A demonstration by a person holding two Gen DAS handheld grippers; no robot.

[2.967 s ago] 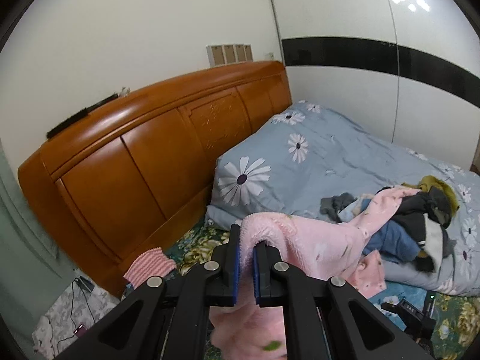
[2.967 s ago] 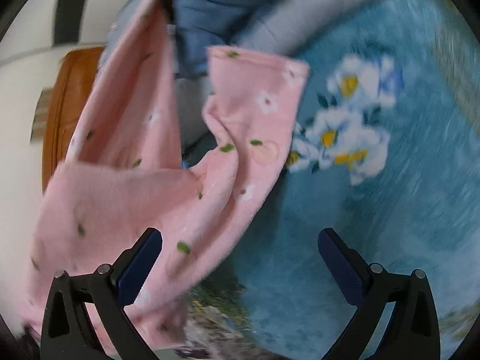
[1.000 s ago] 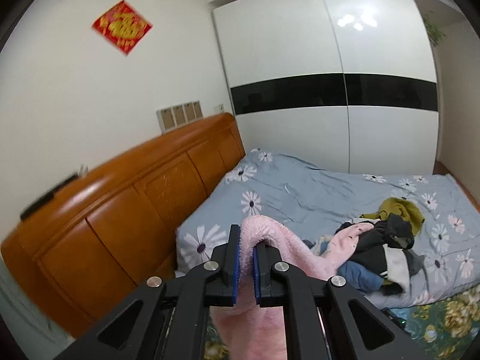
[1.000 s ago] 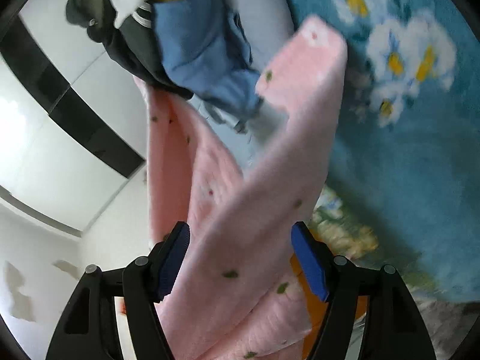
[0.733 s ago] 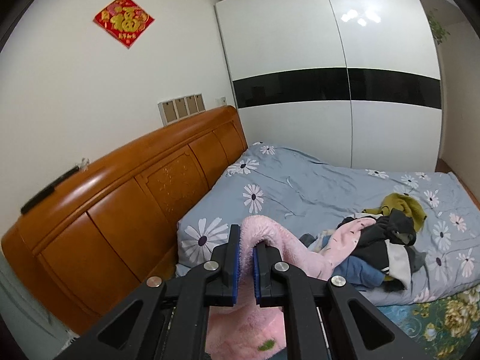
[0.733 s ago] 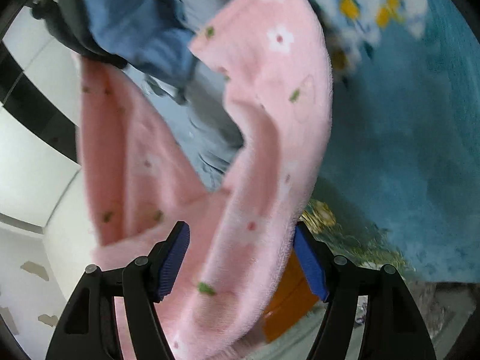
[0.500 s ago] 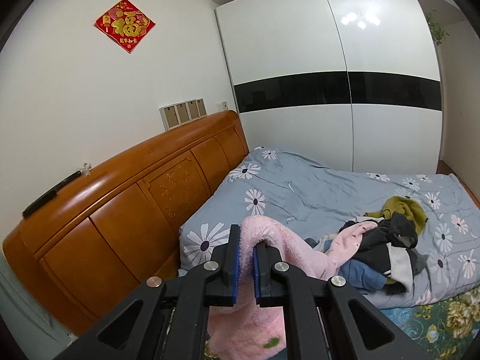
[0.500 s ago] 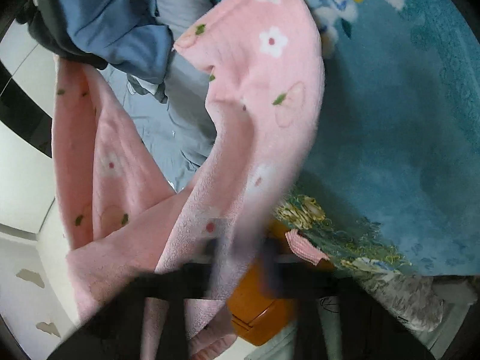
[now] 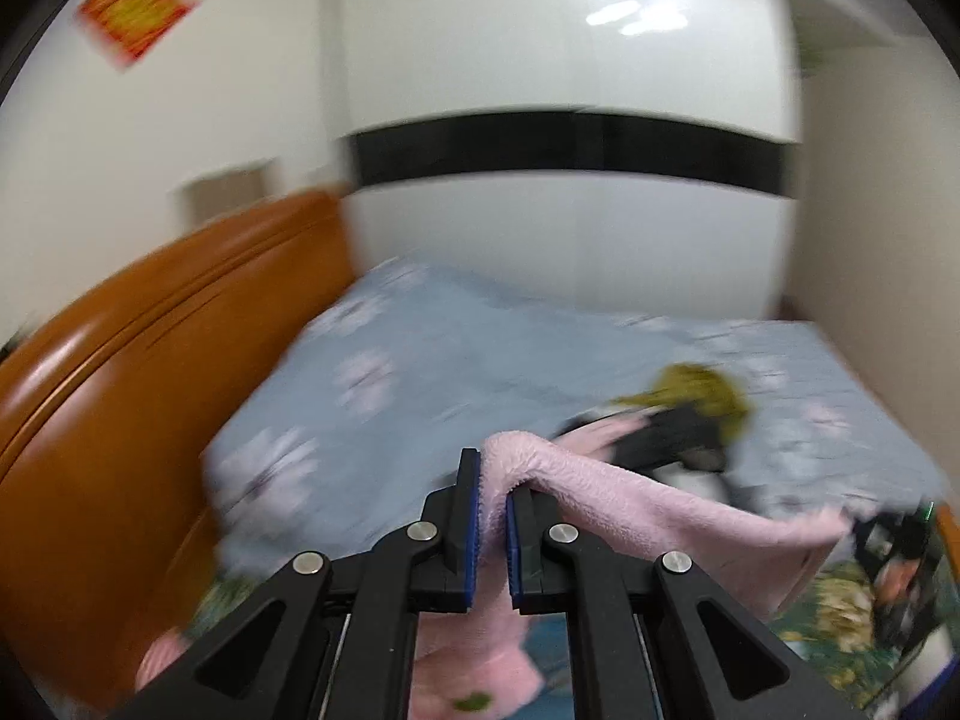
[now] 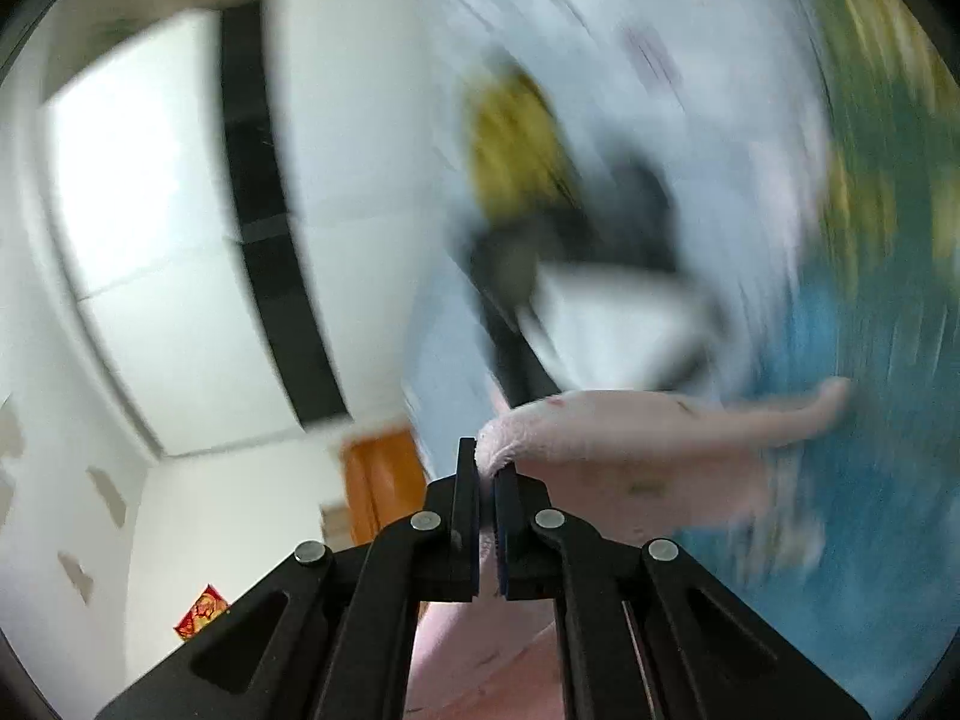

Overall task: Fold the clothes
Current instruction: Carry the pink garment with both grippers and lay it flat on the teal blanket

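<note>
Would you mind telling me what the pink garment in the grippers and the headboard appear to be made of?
Pink garment: soft fleece or plush, judging by its fuzzy, matte nap; the exact fibre is unclear. It is pinched in the left gripper and the right gripper. Headboard: apparently orange-brown wood with a glossy varnish, given its sheen and panel grooves.
</note>
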